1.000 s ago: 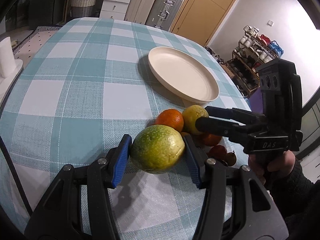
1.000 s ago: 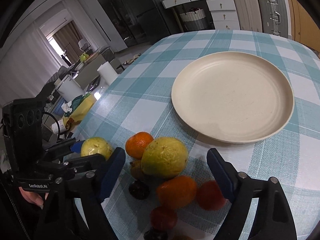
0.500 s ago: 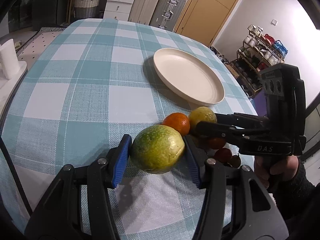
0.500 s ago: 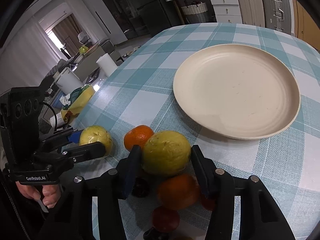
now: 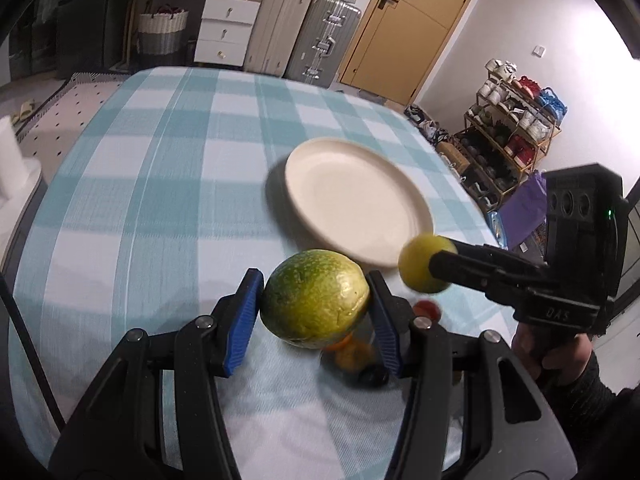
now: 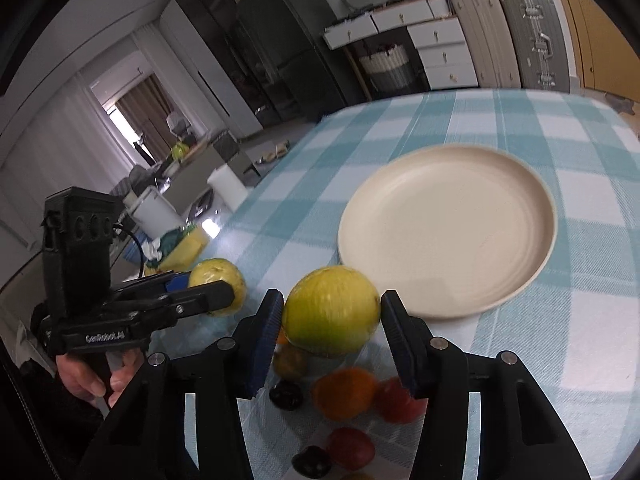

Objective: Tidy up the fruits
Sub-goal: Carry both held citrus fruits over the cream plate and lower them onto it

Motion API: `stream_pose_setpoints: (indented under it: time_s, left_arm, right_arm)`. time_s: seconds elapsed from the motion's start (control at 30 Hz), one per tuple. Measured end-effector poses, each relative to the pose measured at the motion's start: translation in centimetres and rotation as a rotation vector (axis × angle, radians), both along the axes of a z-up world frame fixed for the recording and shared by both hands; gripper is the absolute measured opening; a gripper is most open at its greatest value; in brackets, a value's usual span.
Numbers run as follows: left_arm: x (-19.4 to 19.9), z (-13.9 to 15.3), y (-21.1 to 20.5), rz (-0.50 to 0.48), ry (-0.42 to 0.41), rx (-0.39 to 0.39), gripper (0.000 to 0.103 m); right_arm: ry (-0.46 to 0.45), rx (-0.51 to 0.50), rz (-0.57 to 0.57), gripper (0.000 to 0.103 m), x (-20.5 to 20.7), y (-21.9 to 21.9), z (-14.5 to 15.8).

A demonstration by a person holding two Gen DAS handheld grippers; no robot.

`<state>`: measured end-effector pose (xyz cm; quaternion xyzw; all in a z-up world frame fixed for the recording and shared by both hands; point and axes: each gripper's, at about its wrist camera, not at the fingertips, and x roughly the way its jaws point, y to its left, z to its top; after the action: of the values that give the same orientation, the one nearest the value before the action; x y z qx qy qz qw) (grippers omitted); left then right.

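My left gripper is shut on a large green-yellow citrus fruit and holds it above the checked tablecloth. My right gripper is shut on a yellow-green fruit, lifted off the table; it also shows in the left wrist view. The empty cream plate lies just beyond both fruits, and in the right wrist view too. Several small orange, red and dark fruits lie on the cloth under the right gripper. The left gripper with its fruit shows at the left of the right wrist view.
The table has a blue and white checked cloth. Its right edge runs close by the plate. A shoe rack stands beyond that edge. Drawers and suitcases stand past the far end.
Both grippers have risen with their fruits and moved toward the plate. The right gripper closed on the yellow-green fruit a second ago and has lifted it off the pile.
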<state>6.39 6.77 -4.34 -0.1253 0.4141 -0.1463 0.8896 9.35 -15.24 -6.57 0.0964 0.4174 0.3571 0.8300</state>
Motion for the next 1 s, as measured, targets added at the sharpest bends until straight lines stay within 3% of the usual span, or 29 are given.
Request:
stream_pose_setpoints:
  time_s: [0.1,0.13,0.17,0.33,0.4,0.53,0.77,1.0]
  left_arm:
    - [2.0,1.0,-0.9,-0.024,-0.016,0.010,0.050]
    - [2.7,1.3,-1.2,-0.030,-0.019,0.010,0.050]
    - [3.6,1.4,-1.5,-0.043,-0.022,0.008,0.050]
    - [6.9,0.8,-2.8,-0.055,0.012,-0.020,0.050]
    - [7.2,0.4,-3.1,-0.054,0.019,-0.022,0.050]
    - [7.4,-0.3,-3.4,-0.058,0.023,-0.009,0.050]
    - [7.0,-0.1,-3.0,-0.043,0.016,-0.007,0.050]
    - [6.5,0.1,-2.9,-0.053,0.015,0.000,0.050]
  right_arm:
    - [-0.026,0.004,-0.022,0.040,0.8,-0.9,0.9]
    - [-0.032,0.009,-0.028,0.025,1.1,-1.2,1.2]
    - [-0.035,0.022,-0.038,0.023,1.6,-1.7,1.6]
    - [0.017,0.016,-0.061,0.023,3.8,-2.4,0.5]
    - [0.008,0.014,-0.035,0.023,3.4,-2.4,-0.1]
    - [-0.002,0.065,-0.090,0.024,2.0,-4.7,-0.7]
    - [0.065,0.036,-0.050,0.043,0.3,-3.7,-2.5]
    - [0.069,-0.041,-0.042,0.048,0.4,-1.9,-3.3]
